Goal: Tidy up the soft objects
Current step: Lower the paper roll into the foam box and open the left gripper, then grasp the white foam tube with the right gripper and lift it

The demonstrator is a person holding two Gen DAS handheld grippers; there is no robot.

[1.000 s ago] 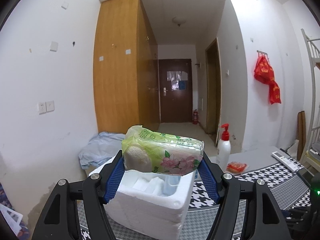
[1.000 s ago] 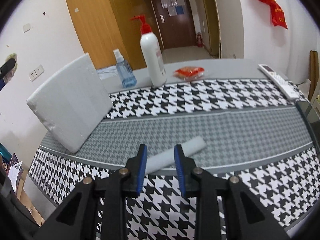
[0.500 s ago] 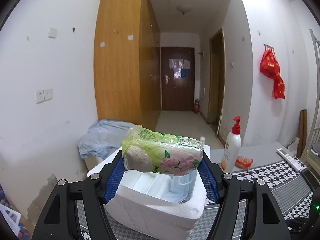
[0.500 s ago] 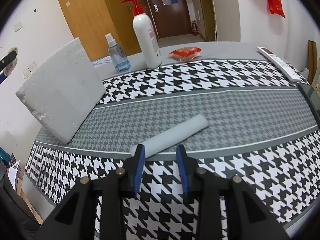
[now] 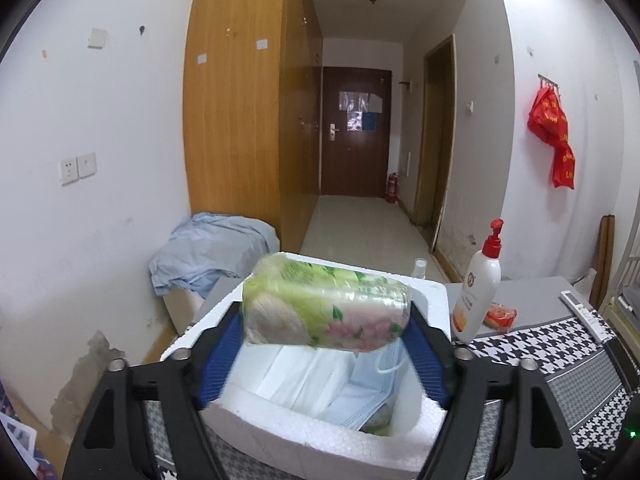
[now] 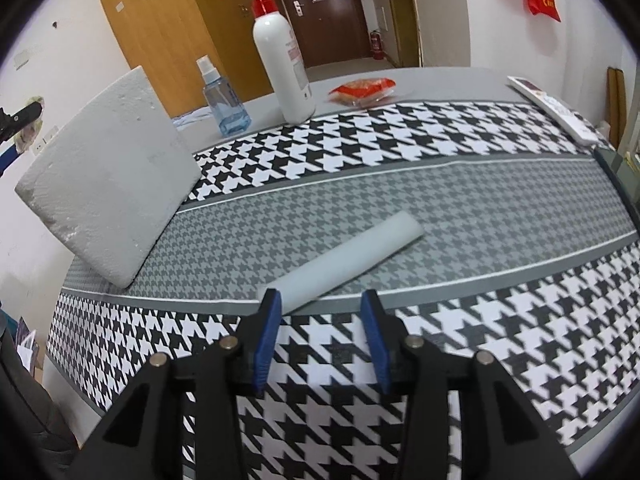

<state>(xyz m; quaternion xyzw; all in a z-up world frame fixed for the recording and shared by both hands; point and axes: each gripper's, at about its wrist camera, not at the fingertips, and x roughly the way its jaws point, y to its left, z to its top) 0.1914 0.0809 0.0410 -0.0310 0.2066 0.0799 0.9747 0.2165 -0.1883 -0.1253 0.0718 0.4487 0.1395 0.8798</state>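
Observation:
My left gripper (image 5: 326,320) is shut on a green flowered tissue pack (image 5: 326,308) and holds it just above the open white foam box (image 5: 320,440). Face masks (image 5: 360,396) lie inside the box. In the right wrist view my right gripper (image 6: 322,312) is open and empty above the houndstooth tablecloth (image 6: 440,152). A pale grey foam roll (image 6: 348,256) lies just beyond its fingertips, its near end by the left finger. The foam box (image 6: 108,176) shows from its side at the left.
A white pump bottle (image 6: 282,60), a small blue spray bottle (image 6: 224,100) and a red packet (image 6: 364,88) stand at the table's far side. A remote (image 6: 552,108) lies at the far right. The left gripper's tip (image 6: 20,124) shows at the left edge.
My left gripper has carried the tissue pack forward and over the box opening, so the masks inside now show. My right gripper has opened wider and pulled back from the foam roll.

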